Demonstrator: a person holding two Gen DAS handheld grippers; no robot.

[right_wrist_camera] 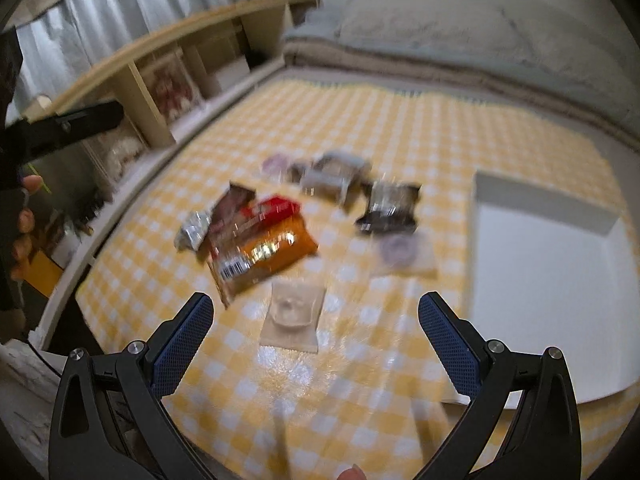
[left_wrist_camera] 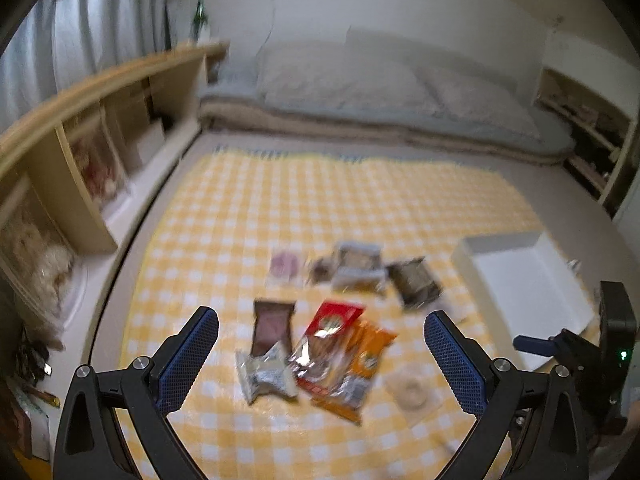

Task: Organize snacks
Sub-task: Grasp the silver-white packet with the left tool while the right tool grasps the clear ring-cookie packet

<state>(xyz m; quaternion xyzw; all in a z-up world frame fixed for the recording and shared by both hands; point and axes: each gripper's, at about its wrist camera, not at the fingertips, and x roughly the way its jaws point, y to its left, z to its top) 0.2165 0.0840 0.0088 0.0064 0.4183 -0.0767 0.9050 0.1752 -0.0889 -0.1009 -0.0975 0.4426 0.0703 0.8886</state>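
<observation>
Several snack packets lie scattered on a yellow checked cloth (left_wrist_camera: 224, 216). Nearest my left gripper (left_wrist_camera: 322, 360) are a silver packet (left_wrist_camera: 264, 376), a brown bar (left_wrist_camera: 272, 328), a red packet (left_wrist_camera: 328, 344) and an orange packet (left_wrist_camera: 360, 376). My left gripper hovers open above them, holding nothing. A clear wrapped ring snack (right_wrist_camera: 294, 312) lies just ahead of my right gripper (right_wrist_camera: 316, 340), which is also open and empty. The orange packet (right_wrist_camera: 272, 252) and a dark packet (right_wrist_camera: 390, 206) sit farther off. A white tray (right_wrist_camera: 548, 280) stands at the right, with nothing in it.
A wooden shelf unit (left_wrist_camera: 80, 152) runs along the left. Folded bedding (left_wrist_camera: 360, 92) lies at the back. The right gripper's body (left_wrist_camera: 600, 352) shows at the right of the left wrist view. A hand (right_wrist_camera: 24, 216) holds the other gripper at far left.
</observation>
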